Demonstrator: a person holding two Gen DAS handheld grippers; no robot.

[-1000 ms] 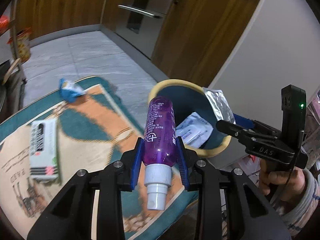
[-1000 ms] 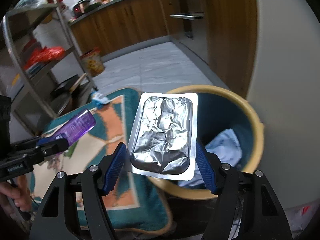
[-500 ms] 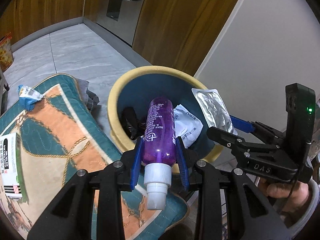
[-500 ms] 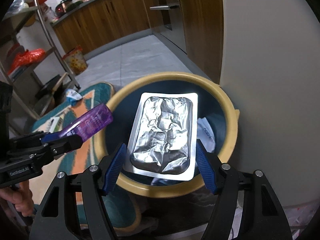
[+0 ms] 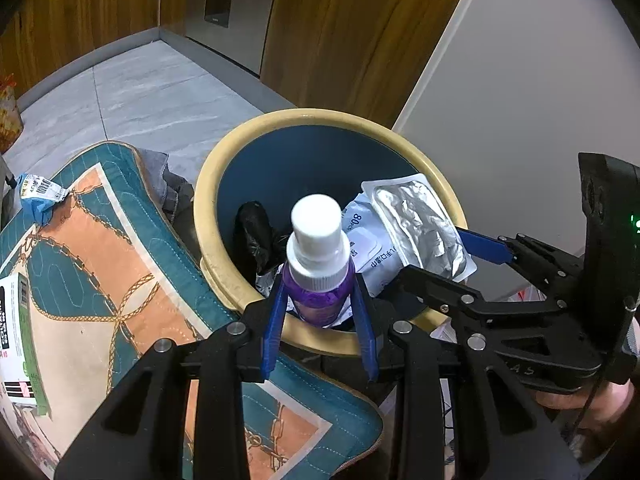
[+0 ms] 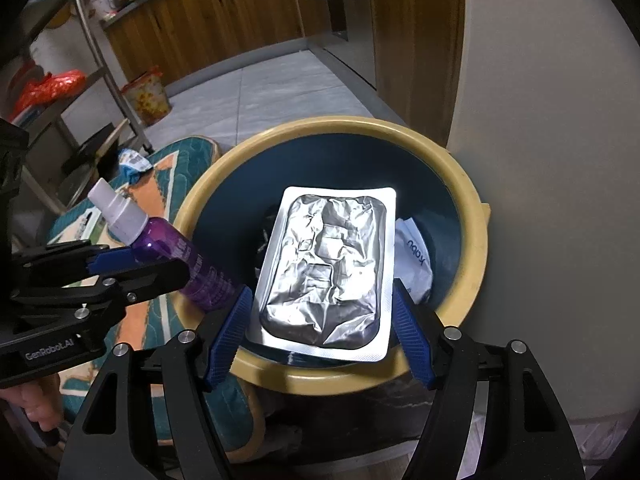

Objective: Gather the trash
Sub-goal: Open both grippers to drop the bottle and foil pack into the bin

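A blue bin with a yellow rim (image 5: 224,160) (image 6: 476,216) stands on the floor by a white wall. My left gripper (image 5: 318,300) (image 6: 132,260) is over the bin's near rim, its blue jaws spread around a purple spray bottle (image 5: 318,300) (image 6: 188,260) that tips nose-down into the bin, white cap (image 5: 318,232) up. My right gripper (image 6: 320,300) (image 5: 460,256) is shut on a silver foil packet (image 6: 326,272) (image 5: 420,220) and holds it over the bin's opening. White wrappers (image 5: 368,244) and a black bag (image 5: 254,232) lie inside.
A teal and orange rug (image 5: 100,280) lies left of the bin with a white box (image 5: 16,340) and a blue wrapper (image 5: 38,196) on it. Wooden cabinets (image 5: 340,20) stand behind. A metal shelf rack (image 6: 92,40) stands at the far left.
Both grippers moved in over the bin. The left jaws have opened and the purple bottle has swung from cap-toward-me to tipping down into the bin. The right still holds the foil packet.
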